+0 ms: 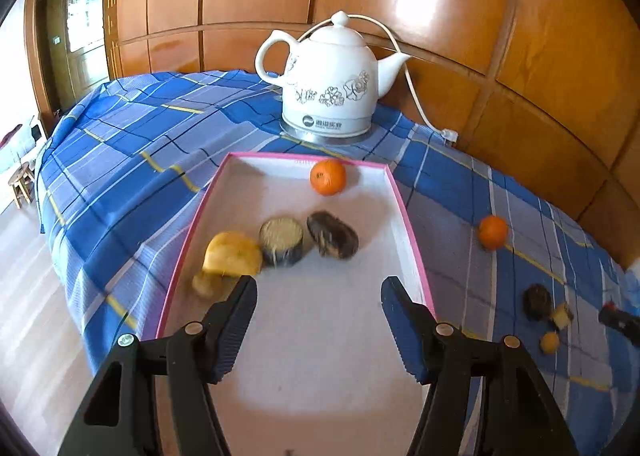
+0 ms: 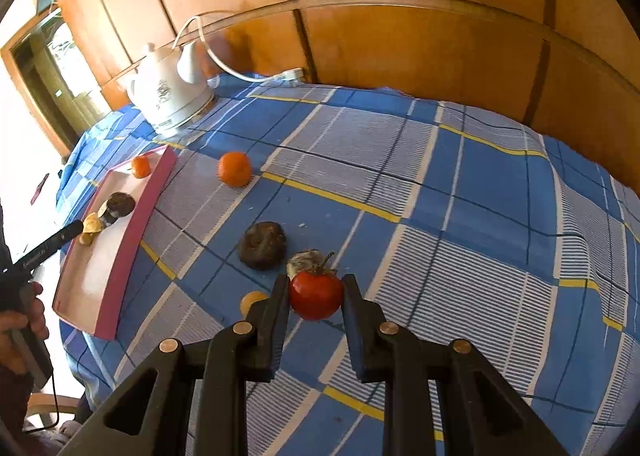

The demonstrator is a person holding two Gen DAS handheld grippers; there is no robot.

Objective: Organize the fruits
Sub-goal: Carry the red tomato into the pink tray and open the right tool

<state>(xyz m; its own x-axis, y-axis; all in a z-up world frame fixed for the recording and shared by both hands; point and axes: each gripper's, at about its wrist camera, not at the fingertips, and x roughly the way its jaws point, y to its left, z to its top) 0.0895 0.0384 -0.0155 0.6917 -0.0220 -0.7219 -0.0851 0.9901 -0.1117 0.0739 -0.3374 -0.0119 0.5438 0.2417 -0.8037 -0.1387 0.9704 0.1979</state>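
A pink-rimmed white tray (image 1: 412, 232) (image 2: 132, 224) holds an orange (image 1: 327, 177), a yellow fruit (image 1: 232, 254), a round cut-topped fruit (image 1: 281, 241) and a dark brown fruit (image 1: 333, 234). My left gripper (image 1: 318, 294) is open and empty over the tray's near half. My right gripper (image 2: 316, 296) is shut on a red tomato (image 2: 316, 296) just above the cloth. On the cloth lie a second orange (image 2: 235, 169) (image 1: 493, 232), a dark brown fruit (image 2: 262, 245), a pale cut piece (image 2: 304, 258) and a small yellow fruit (image 2: 253, 301).
A white electric kettle (image 1: 326, 84) (image 2: 172, 92) with its cord stands at the back of the blue plaid tablecloth (image 2: 460, 216). Wooden wall panels rise right behind. The table drops off at the left edge, with a stool (image 1: 22, 184) on the floor.
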